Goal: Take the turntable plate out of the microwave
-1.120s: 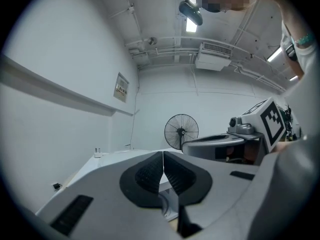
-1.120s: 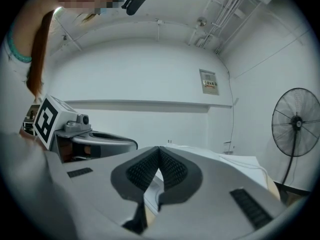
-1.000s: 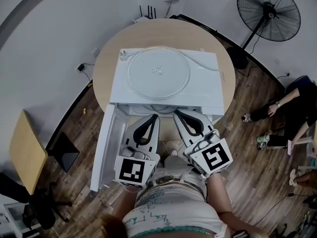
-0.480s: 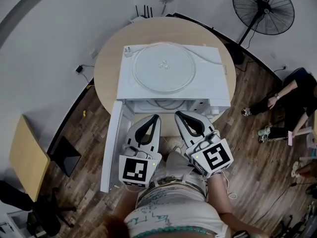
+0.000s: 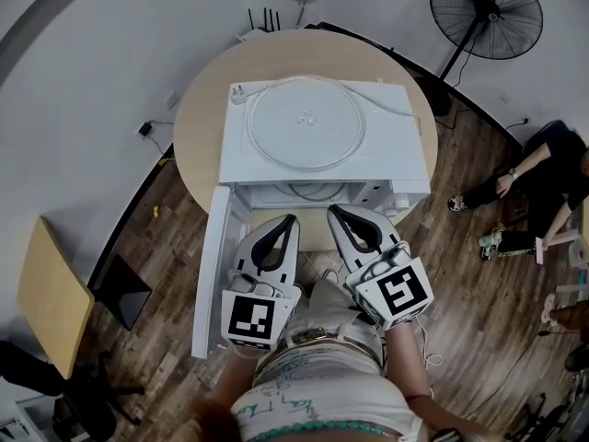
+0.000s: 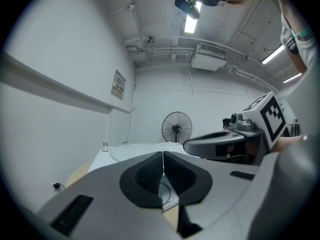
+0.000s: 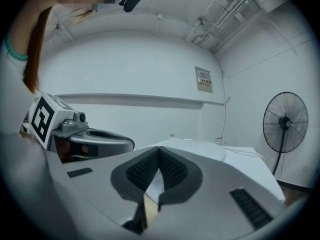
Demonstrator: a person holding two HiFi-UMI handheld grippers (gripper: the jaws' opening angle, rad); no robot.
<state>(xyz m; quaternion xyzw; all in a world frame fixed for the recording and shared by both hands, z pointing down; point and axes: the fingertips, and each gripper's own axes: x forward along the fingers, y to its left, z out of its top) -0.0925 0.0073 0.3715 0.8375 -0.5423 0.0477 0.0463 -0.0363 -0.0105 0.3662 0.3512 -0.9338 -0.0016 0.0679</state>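
The clear glass turntable plate (image 5: 306, 123) lies flat on top of the white microwave (image 5: 405, 168), which stands on a round wooden table (image 5: 198, 109). The microwave's door (image 5: 210, 284) hangs open to the left. My left gripper (image 5: 287, 219) and right gripper (image 5: 336, 212) are side by side just in front of the open cavity, both shut with nothing between the pads. In the left gripper view the shut left gripper (image 6: 163, 156) points over the plate (image 6: 131, 151). In the right gripper view the shut right gripper (image 7: 159, 154) does the same toward the plate (image 7: 200, 146).
A standing fan (image 5: 485, 12) is behind the table at the right. A person sits on the wooden floor at the right edge (image 5: 525, 191). A small yellow table (image 5: 46, 284) stands at the left. A white cord (image 5: 386, 109) lies across the microwave's top.
Both grippers have drawn back a little from the microwave's opening and sunk slightly, still shut. The plate has stayed on top of the microwave.
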